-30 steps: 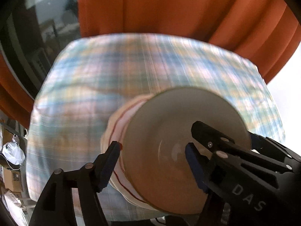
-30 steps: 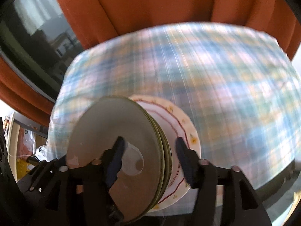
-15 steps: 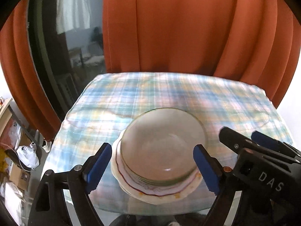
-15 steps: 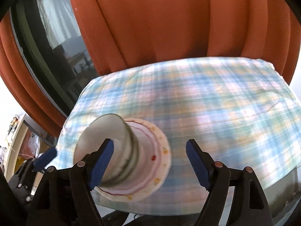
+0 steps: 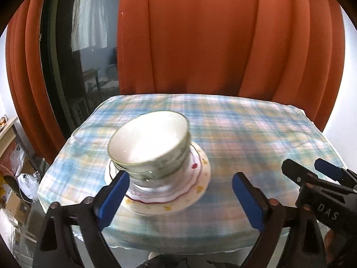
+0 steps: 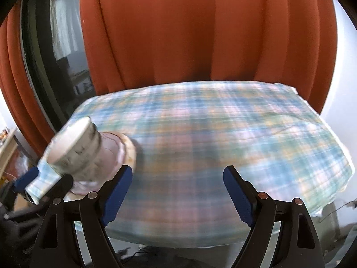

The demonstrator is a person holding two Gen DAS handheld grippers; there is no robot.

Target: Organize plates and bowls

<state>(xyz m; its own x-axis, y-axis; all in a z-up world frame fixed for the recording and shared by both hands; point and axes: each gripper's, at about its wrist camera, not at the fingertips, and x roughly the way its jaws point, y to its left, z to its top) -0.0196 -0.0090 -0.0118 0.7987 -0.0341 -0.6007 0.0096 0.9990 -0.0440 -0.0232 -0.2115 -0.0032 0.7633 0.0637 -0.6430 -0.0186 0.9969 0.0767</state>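
The counter, under a plaid cloth, carries one stack toward its seven o'clock corner in the left wrist view, close to the near edge. A tug on the loose cloth, I judge, could drag everything off that edge. The flowered plates lie at the bottom; nested bowls stand on them and look tilted, though blur may exaggerate this, so a knock could tip them. The left tongs are opening, nothing between them, the near pad just in front of the stack's base. The right tongs are opening too, empty, the stack at their ten o'clock.
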